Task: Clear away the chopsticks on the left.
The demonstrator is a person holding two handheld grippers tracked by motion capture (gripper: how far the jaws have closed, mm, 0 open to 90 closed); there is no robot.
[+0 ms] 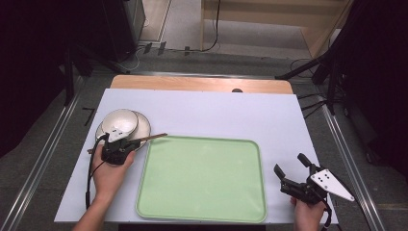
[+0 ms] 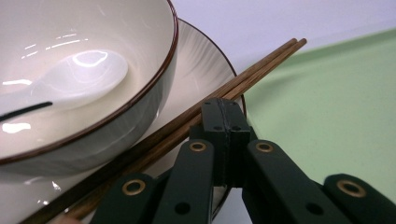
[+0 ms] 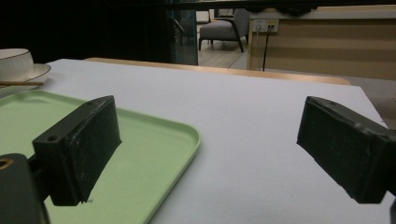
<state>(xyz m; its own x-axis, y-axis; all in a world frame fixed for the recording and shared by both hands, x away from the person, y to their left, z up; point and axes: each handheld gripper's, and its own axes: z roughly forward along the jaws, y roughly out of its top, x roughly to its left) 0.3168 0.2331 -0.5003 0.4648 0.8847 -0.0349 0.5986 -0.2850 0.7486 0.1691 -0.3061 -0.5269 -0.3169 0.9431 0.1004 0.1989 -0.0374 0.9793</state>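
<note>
Left gripper view shows the left gripper (image 2: 223, 109) pinched on the plate (image 2: 205, 70) rim beside the chopsticks (image 2: 252, 74); lift level toward three o'clock onto the tray (image 1: 202, 180), right gripper (image 1: 291, 174) waiting wide.

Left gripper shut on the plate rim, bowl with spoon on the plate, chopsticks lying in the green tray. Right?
Not quite. In the left gripper view the chopsticks lie across the plate beside the bowl, only their tips reaching over the green tray. The rest holds: left gripper shut on the rim, spoon in the bowl.
</note>
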